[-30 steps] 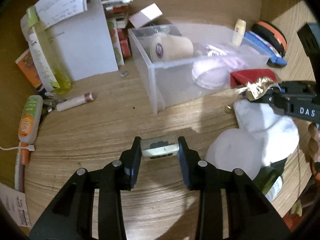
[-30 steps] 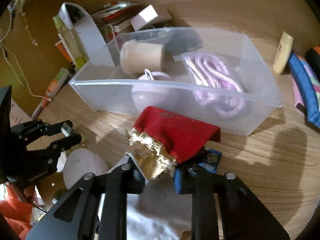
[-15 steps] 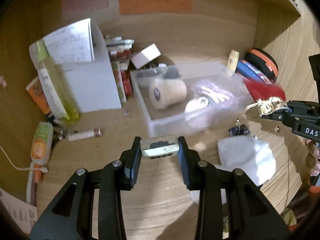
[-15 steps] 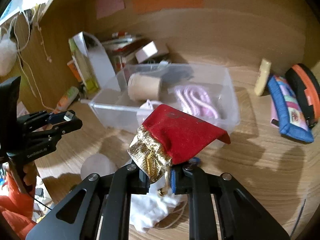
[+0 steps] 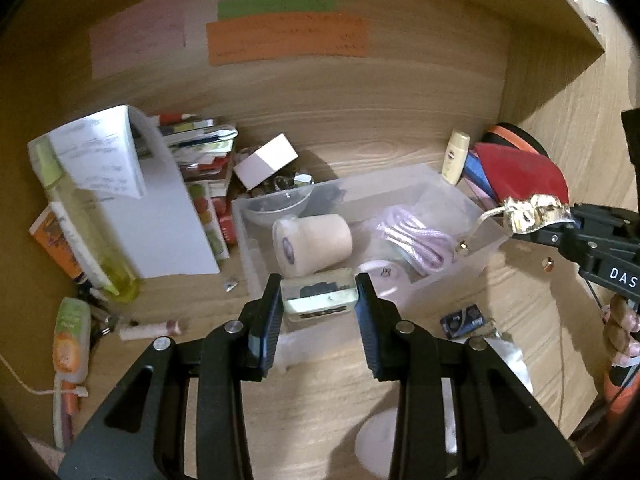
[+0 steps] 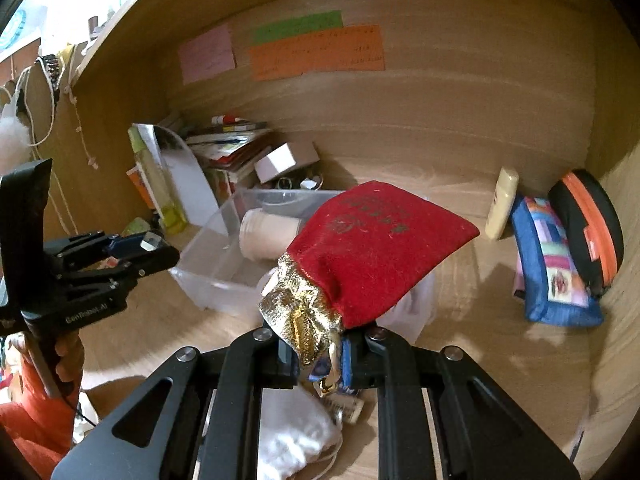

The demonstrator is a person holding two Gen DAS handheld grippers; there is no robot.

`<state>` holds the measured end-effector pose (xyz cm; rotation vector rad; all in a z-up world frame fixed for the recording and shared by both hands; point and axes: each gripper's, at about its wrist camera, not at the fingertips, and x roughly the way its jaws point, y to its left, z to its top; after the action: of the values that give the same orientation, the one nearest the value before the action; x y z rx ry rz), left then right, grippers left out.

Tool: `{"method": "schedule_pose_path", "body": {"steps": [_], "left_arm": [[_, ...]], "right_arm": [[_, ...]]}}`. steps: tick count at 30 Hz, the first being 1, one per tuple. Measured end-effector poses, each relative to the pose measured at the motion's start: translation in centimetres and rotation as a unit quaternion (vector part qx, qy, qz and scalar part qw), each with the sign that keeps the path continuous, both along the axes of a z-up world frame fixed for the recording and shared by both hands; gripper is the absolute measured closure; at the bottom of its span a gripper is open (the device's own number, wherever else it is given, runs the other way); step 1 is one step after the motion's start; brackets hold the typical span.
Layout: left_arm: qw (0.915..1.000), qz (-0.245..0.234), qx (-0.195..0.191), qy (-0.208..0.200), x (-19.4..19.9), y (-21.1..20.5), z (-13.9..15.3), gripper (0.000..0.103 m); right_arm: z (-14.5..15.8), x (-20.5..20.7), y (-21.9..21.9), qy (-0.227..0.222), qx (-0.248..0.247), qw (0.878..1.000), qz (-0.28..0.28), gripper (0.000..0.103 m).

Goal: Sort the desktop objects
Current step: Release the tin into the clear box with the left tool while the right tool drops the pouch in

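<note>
My left gripper [image 5: 318, 298] is shut on a small clear plastic case [image 5: 319, 295] with dark contents, held above the desk at the near edge of the clear plastic bin [image 5: 476, 254]. The bin holds a beige tape roll [image 5: 316, 242], a lilac coiled cable [image 5: 416, 238] and a clear bowl [image 5: 278, 206]. My right gripper [image 6: 316, 354] is shut on the gold neck of a red velvet pouch [image 6: 376, 248], lifted high over the bin's right side; the pouch also shows in the left wrist view [image 5: 520, 174]. The left gripper appears in the right wrist view [image 6: 144, 250].
A white cloth [image 6: 296, 444] and a small blue packet [image 5: 464, 320] lie on the desk in front of the bin. A white file holder [image 5: 160, 208], yellow bottle [image 5: 86, 224], books and a white box [image 5: 266, 160] stand at the left back. A blue pencil case [image 6: 554, 260], black-orange case [image 6: 588, 224] and cream tube [image 6: 502, 202] lie at the right.
Both grippers have risen from the desk. The right one lifted the red pouch off the white cloth; the left one carried the clear case up towards the bin.
</note>
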<state>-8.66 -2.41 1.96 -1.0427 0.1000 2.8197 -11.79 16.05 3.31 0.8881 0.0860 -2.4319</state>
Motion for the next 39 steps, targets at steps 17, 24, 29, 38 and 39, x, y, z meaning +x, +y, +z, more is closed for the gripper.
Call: {"method": "schedule_pose_path", "body": {"steps": [17,24,29,38,39], "left_arm": [[0.9978,0.000,0.008,-0.066,-5.0,0.2,-4.0,0.068],[0.9978,-0.004,0.004,-0.067,-5.4,0.3,-4.3,0.068],[0.9979,-0.003,0.004,-0.065,-5.3,0.3,-4.3,0.062],[0.9993,-0.007,-0.008,-0.037,-4.1,0.7,-3.6,0.040],[0.9993,-0.009,-0.006,-0.037,-4.1,0.7,-3.5,0.040]], "right_arm": [[-4.9,-7.0,-3.3,-0.075,0.042,0.996,0.015,0.090],[-6.0,-8.1,-3.8,-0.097,0.047,0.994,0.013,0.089],[-6.1,-8.0,-4.3,-0.096,0.059,0.994,0.007,0.087],[-5.1,-6.8,-4.2,-0.076,0.072,0.995,-0.007,0.041],[-5.0,-6.7,-4.3,-0.076,0.073,0.994,-0.007,0.040]]}}
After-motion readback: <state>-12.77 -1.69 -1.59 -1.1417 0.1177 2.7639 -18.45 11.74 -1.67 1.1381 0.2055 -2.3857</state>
